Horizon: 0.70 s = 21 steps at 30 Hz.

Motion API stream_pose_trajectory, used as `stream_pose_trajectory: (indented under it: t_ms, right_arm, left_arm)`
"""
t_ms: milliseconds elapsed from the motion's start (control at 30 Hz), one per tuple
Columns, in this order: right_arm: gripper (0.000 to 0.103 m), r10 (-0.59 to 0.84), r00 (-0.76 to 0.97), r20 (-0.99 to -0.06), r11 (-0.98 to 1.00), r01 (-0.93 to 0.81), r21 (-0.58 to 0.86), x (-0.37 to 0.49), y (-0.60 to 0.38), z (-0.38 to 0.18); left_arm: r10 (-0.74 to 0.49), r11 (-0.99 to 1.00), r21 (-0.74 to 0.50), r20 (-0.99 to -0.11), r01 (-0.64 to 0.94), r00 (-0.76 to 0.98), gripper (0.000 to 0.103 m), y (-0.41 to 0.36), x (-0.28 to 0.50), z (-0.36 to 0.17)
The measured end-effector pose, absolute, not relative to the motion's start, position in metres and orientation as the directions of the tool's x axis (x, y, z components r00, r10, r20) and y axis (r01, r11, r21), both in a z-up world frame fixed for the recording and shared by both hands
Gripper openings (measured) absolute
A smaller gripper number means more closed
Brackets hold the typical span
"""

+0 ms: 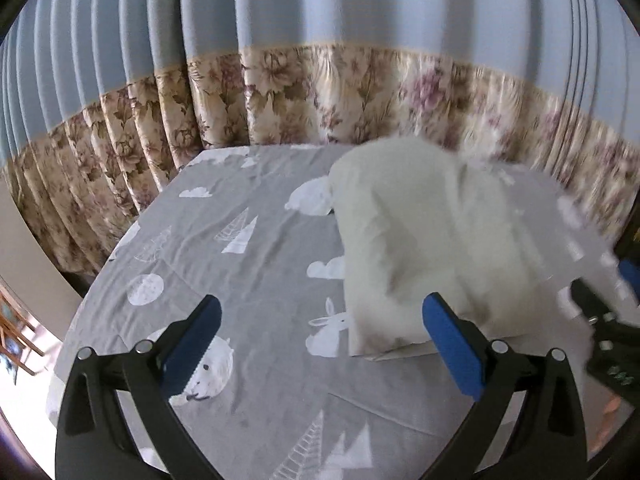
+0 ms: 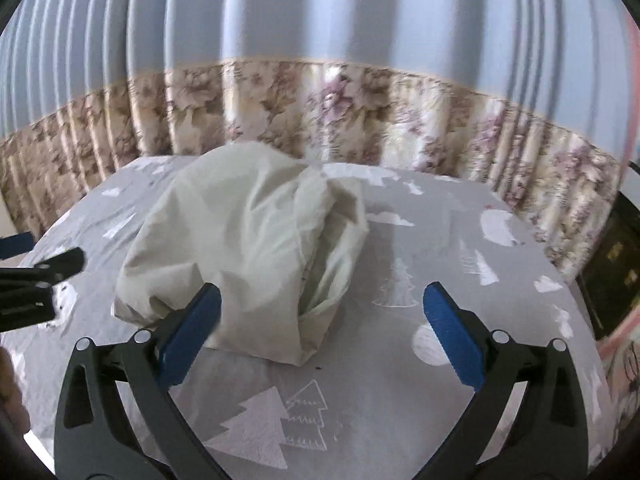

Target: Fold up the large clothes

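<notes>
Your left gripper [image 1: 322, 350] is wide apart with nothing in it. Your right gripper [image 2: 322, 336] is wide apart too and holds nothing. The pale cloth [image 2: 240, 252] sits in a puffy, folded heap on the grey sheet [image 2: 380, 400] with white trees and animals. The heap lies just past both grippers. A flowery curtain [image 1: 280, 96] hangs behind the sheet.

We find no readable text, label, brand or number in either view (the grey bedsheet [image 2: 360, 380] carries only printed pictures: trees, clouds, rabbits, bears), and the floral curtain [image 1: 320, 96] at twelve o'clock bears none.
</notes>
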State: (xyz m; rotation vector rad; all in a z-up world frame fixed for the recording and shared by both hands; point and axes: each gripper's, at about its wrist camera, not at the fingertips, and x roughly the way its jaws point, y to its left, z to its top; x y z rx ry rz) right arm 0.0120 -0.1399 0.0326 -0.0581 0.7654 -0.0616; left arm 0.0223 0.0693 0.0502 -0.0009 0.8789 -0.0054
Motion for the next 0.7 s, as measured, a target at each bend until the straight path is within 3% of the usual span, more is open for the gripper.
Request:
stream_pose_trajectory:
  t_ms: [200, 467, 700]
  right_arm:
    - [0.100, -0.133, 0.721, -0.680, 0.990, 0.062, -0.128, -0.010, -0.128, 0.057]
    - [0.100, -0.015, 0.706, -0.708, 0.997, 0.063, 0.041, -0.026, -0.135, 0.091]
    - [0.100, -0.068, 0.731, -0.679, 0.994, 0.109, 0.018, -0.038, -0.138, 0.108]
  left_arm:
    - [0.063, 0.998, 0.033, -0.709, -0.057, 0.703, 0.101, 0.078, 0.002, 0.092]
    - [-0.022, 0.998, -0.052, -0.682, -0.019, 0.731, 0.101, 0.080, -0.018, 0.128]
    - [-0.016, 1.000, -0.012, -0.674, 0.011, 0.739, 0.101, 0.067, -0.027, 0.135]
